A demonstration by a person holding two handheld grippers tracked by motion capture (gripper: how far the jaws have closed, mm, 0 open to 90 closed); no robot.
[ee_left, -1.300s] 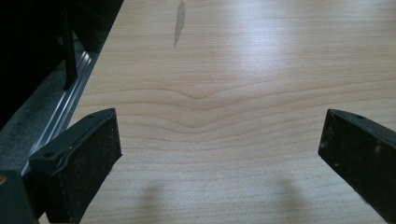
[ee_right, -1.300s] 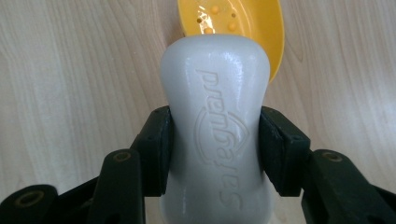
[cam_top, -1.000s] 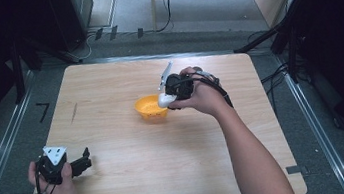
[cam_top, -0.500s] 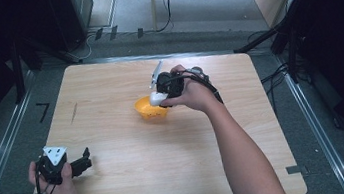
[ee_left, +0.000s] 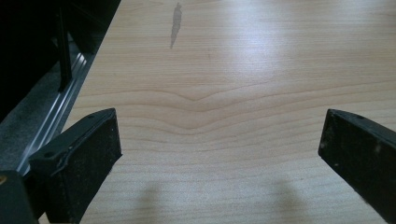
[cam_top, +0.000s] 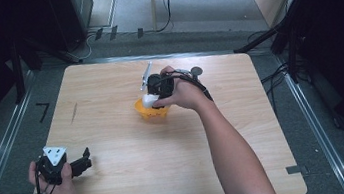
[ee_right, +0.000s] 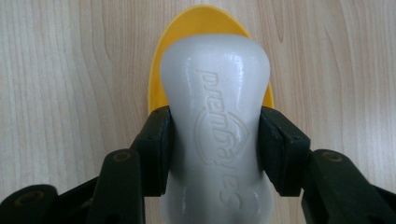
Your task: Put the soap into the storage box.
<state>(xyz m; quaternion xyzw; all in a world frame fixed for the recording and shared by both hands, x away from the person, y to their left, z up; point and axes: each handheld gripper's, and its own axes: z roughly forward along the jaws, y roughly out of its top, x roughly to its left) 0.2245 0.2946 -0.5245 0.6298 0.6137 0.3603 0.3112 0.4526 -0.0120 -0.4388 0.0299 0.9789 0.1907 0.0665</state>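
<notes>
Dark room, cables and rails round a light wooden desk (cam_top: 112,115), which carries one yellow bowl (cam_top: 147,111) just above centre of the high view

Work in hand looks like tipping the white bottle (ee_right: 215,126) over that bowl, likely to pour or squeeze something in. No liquid visible, and I can't tell whether the cap is on

Risks from here:
- bottle is smooth, rounded plastic, pinched at its waist. Tilt further and it could pivot or slide between the pads
- bottle end sits right over the bowl rim in the right gripper view; I can't tell whether they touch. Bowl is light and loose on the desk, so a nudge would skate or tip it, and nothing steadies it
- if the mouth ends up off the bowl's centre, contents would land on the desk

Right hand-held gripper (ee_right: 217,144): clamped on the bottle, one pad on each flank, jaws kept moderately apart by the bottle's width, embossed lettering facing the camera. In the high view the right hand (cam_top: 179,93) holds it over the bowl's upper right edge

Left hand-held gripper (cam_top: 79,164): lower left of the high view, near the desk's front edge, well apart from the bowl. Jaws wide, nothing but bare wood between them, resting low on the desk
</notes>
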